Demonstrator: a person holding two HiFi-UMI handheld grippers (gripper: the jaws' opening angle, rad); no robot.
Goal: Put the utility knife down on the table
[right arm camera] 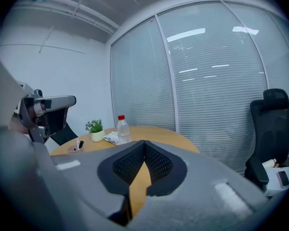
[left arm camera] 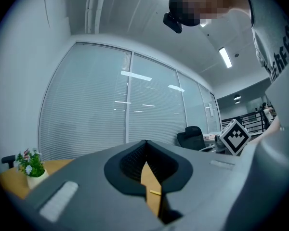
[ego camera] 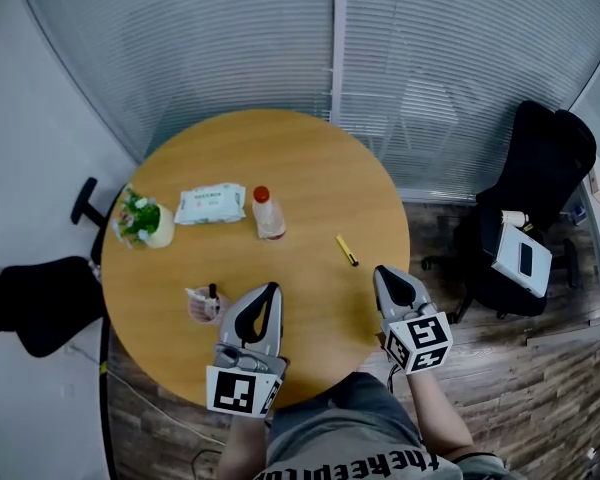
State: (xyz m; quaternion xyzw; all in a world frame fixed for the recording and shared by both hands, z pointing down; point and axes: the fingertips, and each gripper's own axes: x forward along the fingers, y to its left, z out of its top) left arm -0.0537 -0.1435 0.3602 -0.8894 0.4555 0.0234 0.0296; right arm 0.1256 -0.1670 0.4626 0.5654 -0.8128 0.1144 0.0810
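Yellow utility knife (ego camera: pixel 347 250) flat on table (ego camera: pixel 300 168), head view.

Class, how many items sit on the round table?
5: plant at the left edge, wipes right of it, bottle beside the wipes, knife further right, cup near the left tongs, which may hide more.

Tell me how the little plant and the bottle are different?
The plant is green and leafy in a white pot; the bottle is clear with a red cap. The plant sits by the table's left edge; the bottle sits nearer the middle. Both stand upright on the table.
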